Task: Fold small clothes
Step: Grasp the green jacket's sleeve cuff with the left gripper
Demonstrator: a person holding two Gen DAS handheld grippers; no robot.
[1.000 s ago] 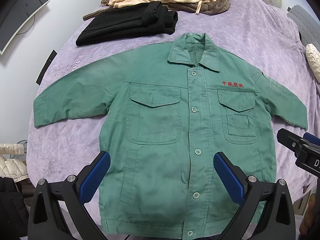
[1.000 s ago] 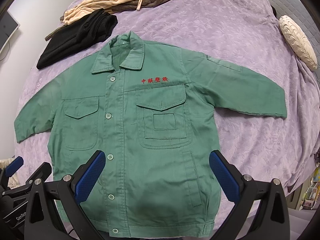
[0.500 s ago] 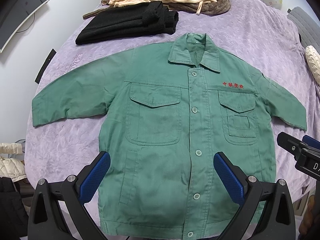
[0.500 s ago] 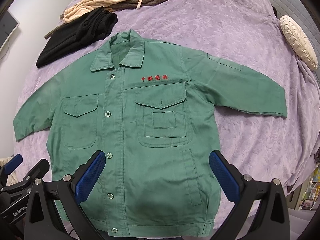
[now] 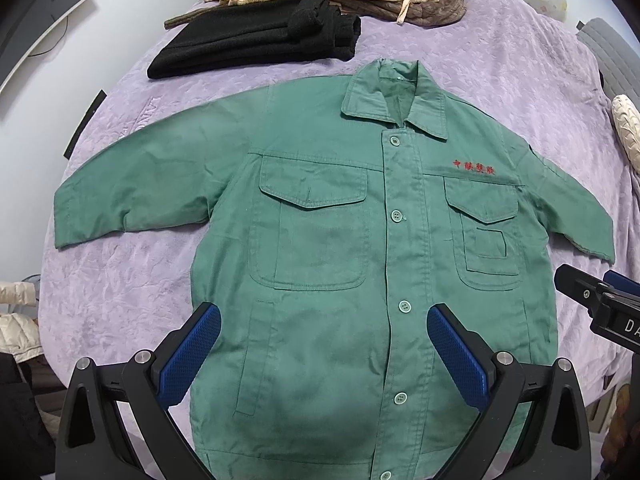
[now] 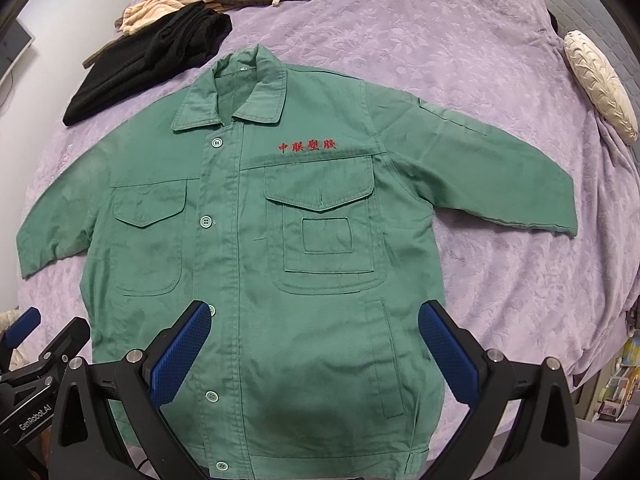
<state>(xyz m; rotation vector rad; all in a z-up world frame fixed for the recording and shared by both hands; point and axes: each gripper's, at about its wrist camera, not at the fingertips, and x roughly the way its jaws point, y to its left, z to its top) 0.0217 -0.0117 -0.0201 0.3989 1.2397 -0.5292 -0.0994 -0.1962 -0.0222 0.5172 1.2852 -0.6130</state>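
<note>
Green jacket (image 5: 360,264), buttoned, spread flat and wholly unfolded on the purple bedspread (image 5: 500,72) ahead of and beneath both claws, left gripper (image 5: 324,356) and right gripper (image 6: 316,352), each wide open, empty; every fold remaining.

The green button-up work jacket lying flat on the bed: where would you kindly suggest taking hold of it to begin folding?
Probably grip the cuff of each outspread sleeve, left gripper on the left sleeve, right gripper on the right sleeve, coming from the outer sides; the sleeve ends lie flat and free.
</note>
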